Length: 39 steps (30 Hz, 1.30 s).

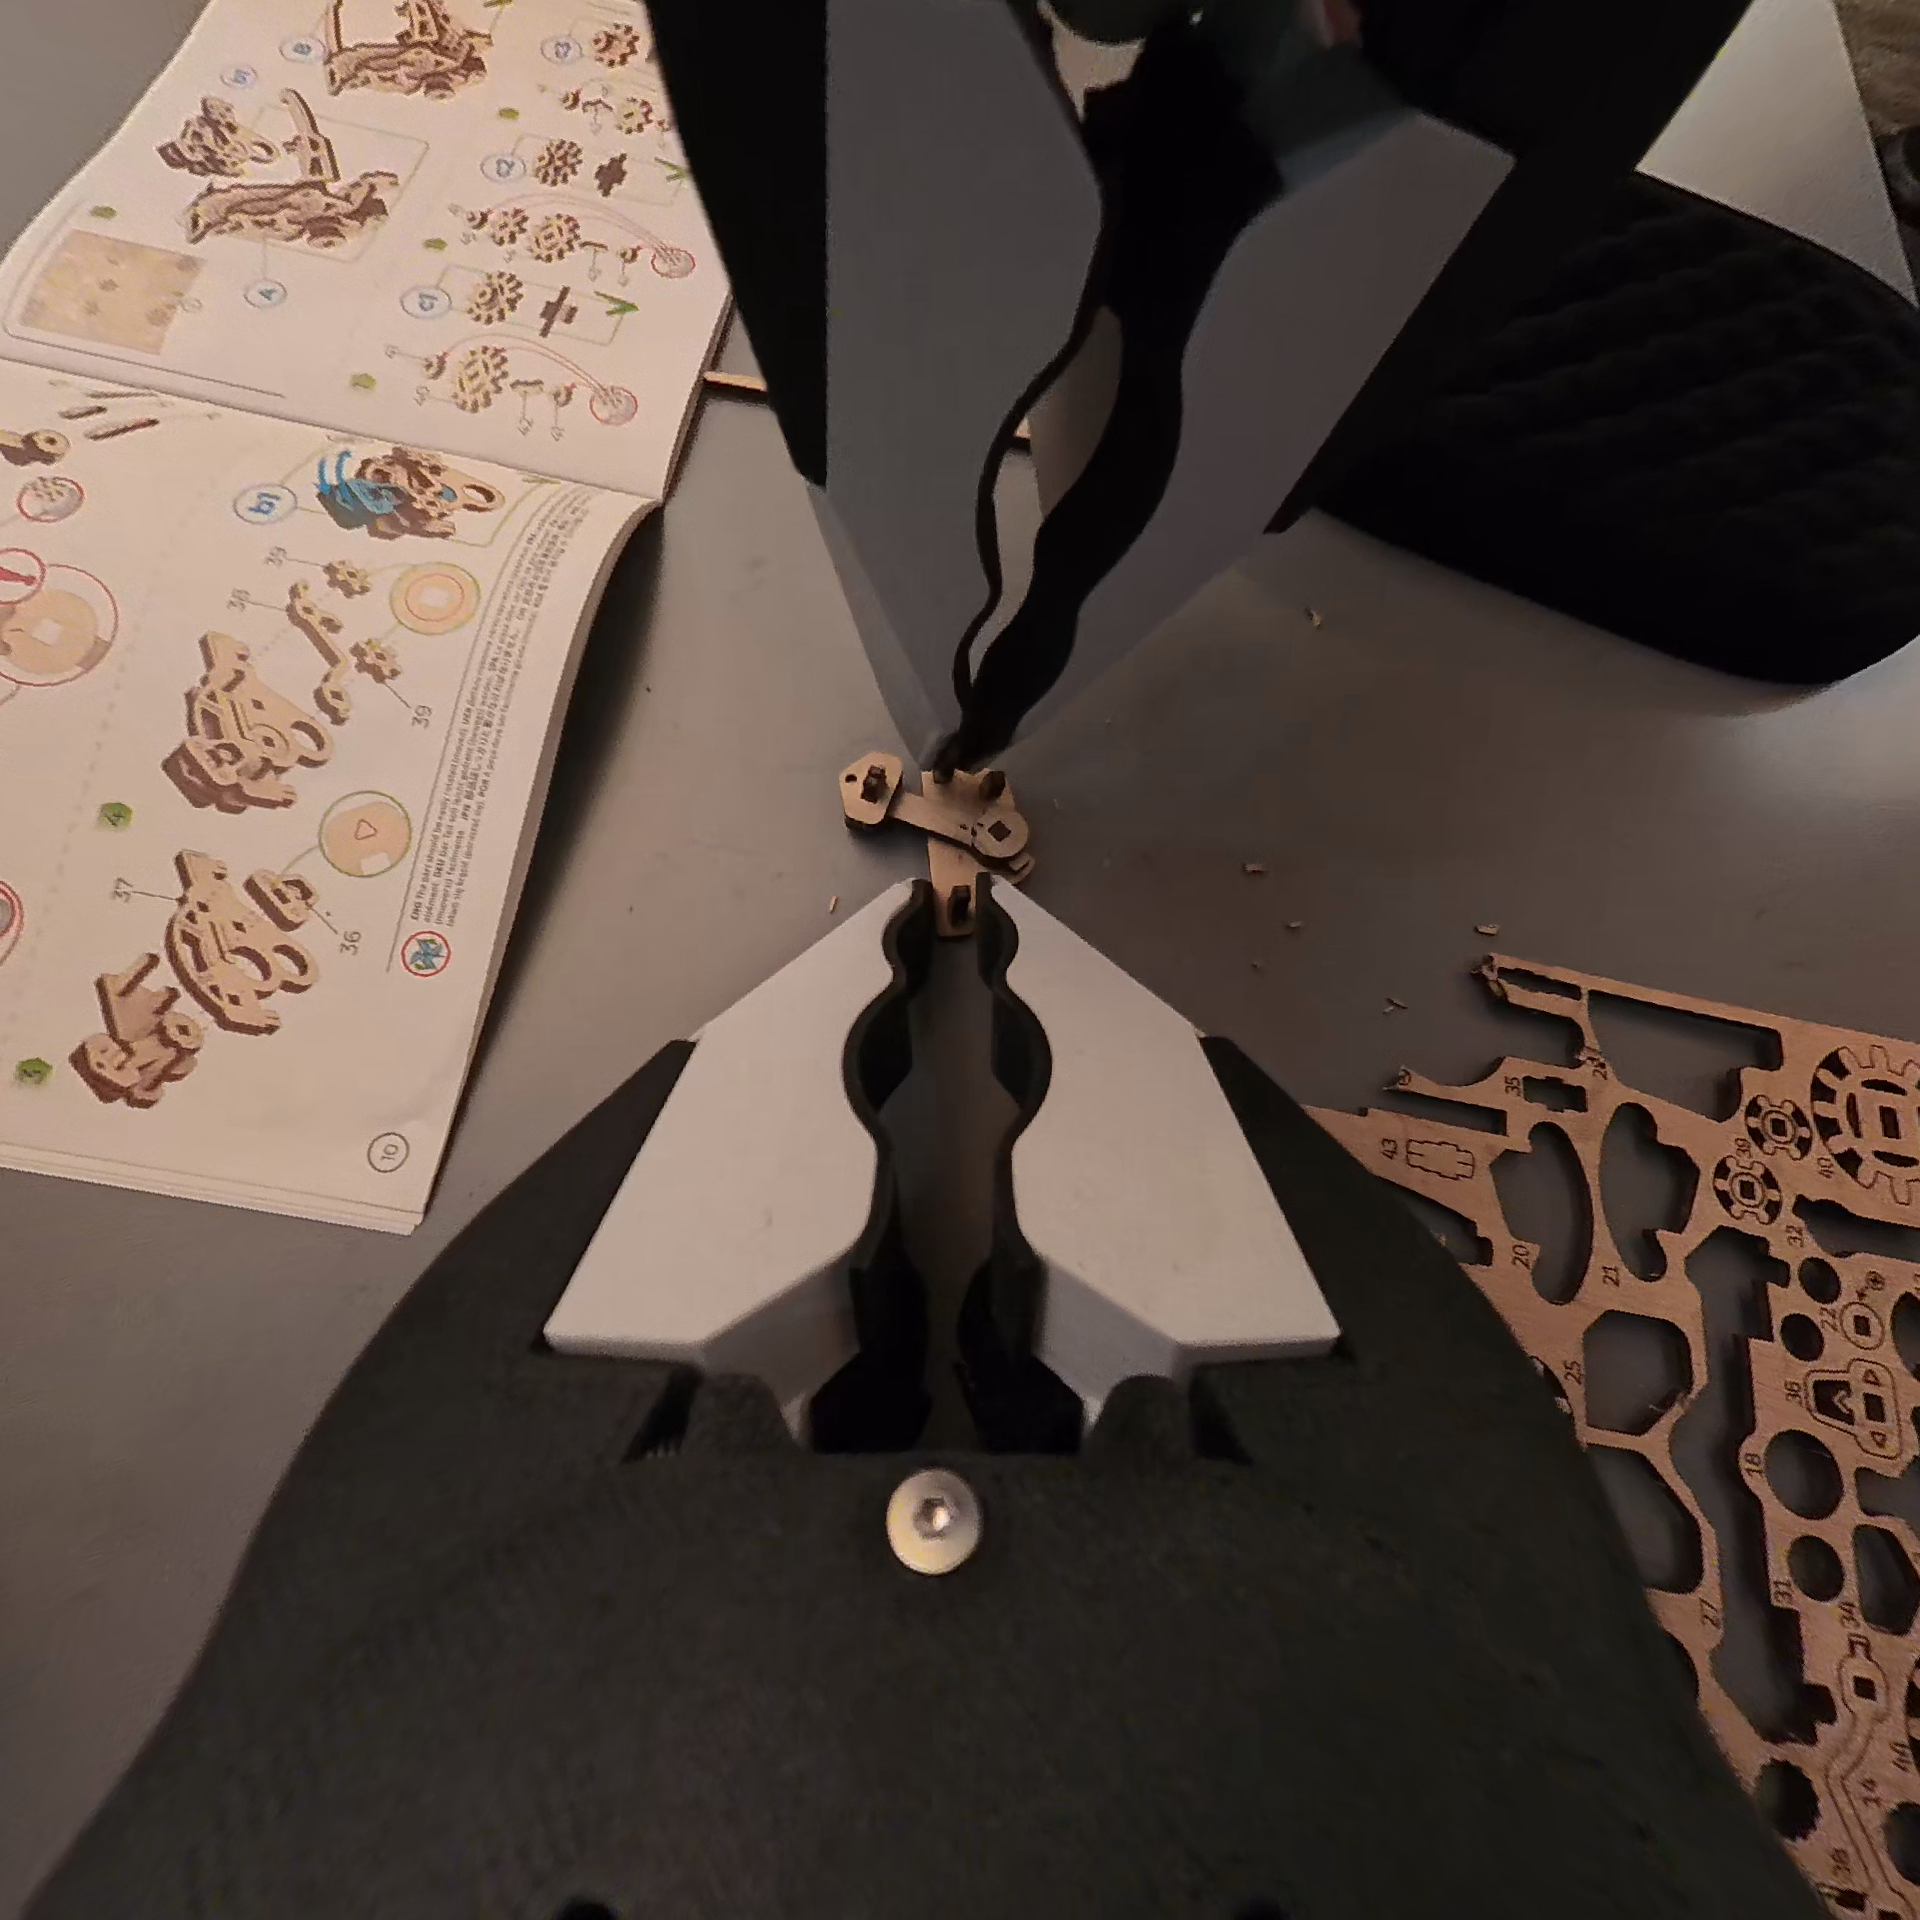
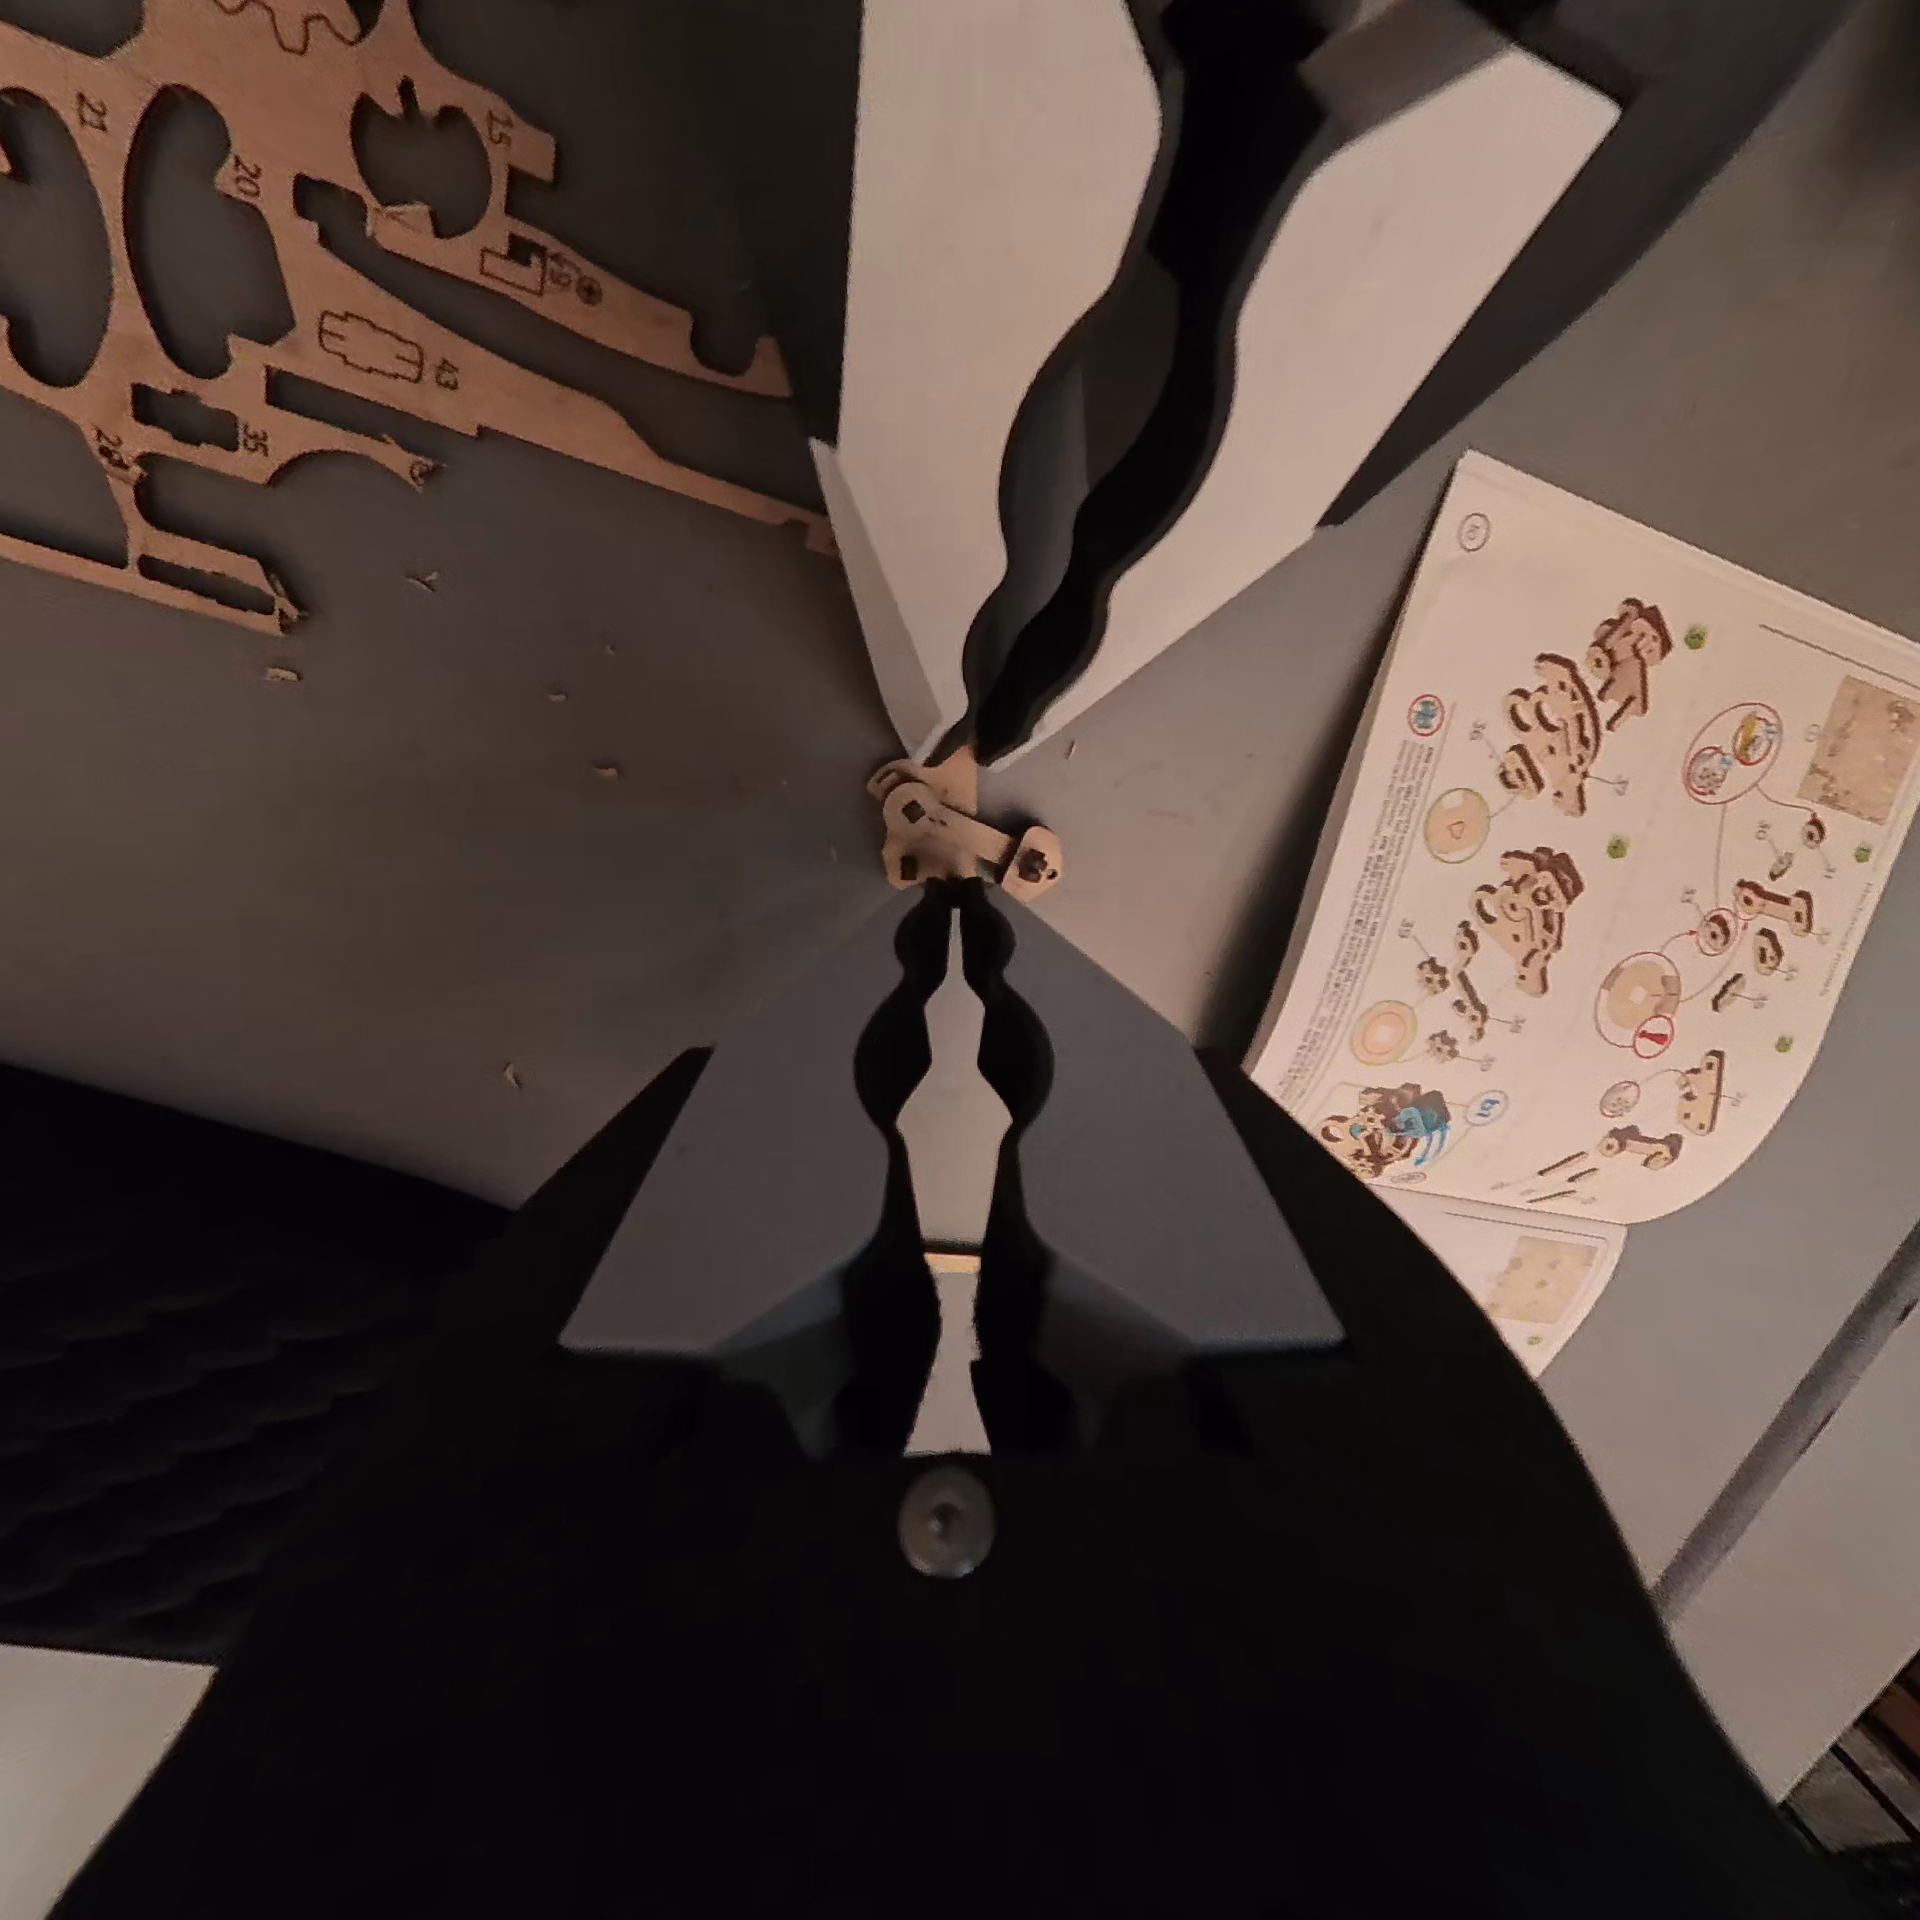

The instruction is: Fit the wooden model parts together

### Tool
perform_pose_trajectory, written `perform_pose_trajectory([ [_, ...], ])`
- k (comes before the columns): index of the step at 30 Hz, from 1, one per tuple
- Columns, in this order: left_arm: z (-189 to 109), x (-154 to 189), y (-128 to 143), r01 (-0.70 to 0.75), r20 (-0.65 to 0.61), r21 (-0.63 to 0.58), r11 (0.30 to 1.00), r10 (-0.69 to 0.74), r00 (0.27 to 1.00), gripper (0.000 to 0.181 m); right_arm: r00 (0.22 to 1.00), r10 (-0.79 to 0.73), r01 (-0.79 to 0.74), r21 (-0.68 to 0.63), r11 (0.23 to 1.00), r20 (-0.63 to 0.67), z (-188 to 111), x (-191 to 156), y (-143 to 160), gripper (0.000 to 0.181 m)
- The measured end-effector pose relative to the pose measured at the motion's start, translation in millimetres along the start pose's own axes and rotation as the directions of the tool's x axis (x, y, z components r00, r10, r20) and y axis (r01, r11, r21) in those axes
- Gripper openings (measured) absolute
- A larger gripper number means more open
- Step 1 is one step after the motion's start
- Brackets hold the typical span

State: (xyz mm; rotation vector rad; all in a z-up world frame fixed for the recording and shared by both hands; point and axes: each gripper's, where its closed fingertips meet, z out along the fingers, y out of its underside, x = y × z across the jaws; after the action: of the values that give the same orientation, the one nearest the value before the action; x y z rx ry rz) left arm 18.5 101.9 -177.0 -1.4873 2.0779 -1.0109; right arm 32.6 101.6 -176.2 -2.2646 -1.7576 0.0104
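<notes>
A small wooden assembly [image 1: 940,826] of flat laser-cut parts with pegs hangs above the grey table between both grippers. My left gripper [image 1: 954,906] comes from below in the left wrist view and is shut on the assembly's lower tab. My right gripper [image 1: 961,750] comes from above there, tips shut on the assembly's upper edge. In the right wrist view the same assembly [image 2: 951,831] sits at my right gripper's tips [image 2: 954,894], with the left gripper [image 2: 951,753] opposite it.
An open instruction booklet [image 1: 312,623] lies at the left; it also shows in the right wrist view [image 2: 1621,883]. A punched-out plywood sheet [image 1: 1683,1299] lies at the right, also in the right wrist view [image 2: 312,364]. A black chair seat [image 1: 1662,447] is beyond the table edge. Wood chips [image 1: 1278,894] are scattered. My two grippers' fingertips are within a few centimetres of each other.
</notes>
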Motion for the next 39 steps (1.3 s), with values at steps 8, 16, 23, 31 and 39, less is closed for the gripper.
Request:
perform_pose_trajectory([
  [8,0.0,-0.1,-0.2,0.015,-0.013,0.001,1.000,-0.015,1.000,0.006,0.999,0.032,-0.033,0.042,0.999,0.016,-3.3,3.4,1.1,0.003],
  [16,0.0,-0.2,-0.2,0.017,-0.015,0.001,1.000,-0.017,1.000,0.006,0.998,0.005,-0.006,0.018,1.000,0.062,-1.3,1.4,-0.8,0.001],
  [23,0.0,-0.1,-0.1,0.017,-0.015,0.001,1.000,-0.016,1.000,0.006,0.999,0.005,-0.006,0.028,1.000,0.053,-1.0,1.4,-0.1,0.001],
  [31,0.0,0.0,-0.1,0.017,-0.015,0.001,1.000,-0.017,1.000,0.006,0.998,-0.010,0.009,0.009,1.000,0.059,-0.5,0.2,0.4,0.001],
  [39,-0.1,-0.1,-0.2,0.018,-0.016,0.000,1.000,-0.018,1.000,0.006,0.999,0.026,-0.027,0.028,0.999,0.036,1.7,1.7,0.3,0.001],
])
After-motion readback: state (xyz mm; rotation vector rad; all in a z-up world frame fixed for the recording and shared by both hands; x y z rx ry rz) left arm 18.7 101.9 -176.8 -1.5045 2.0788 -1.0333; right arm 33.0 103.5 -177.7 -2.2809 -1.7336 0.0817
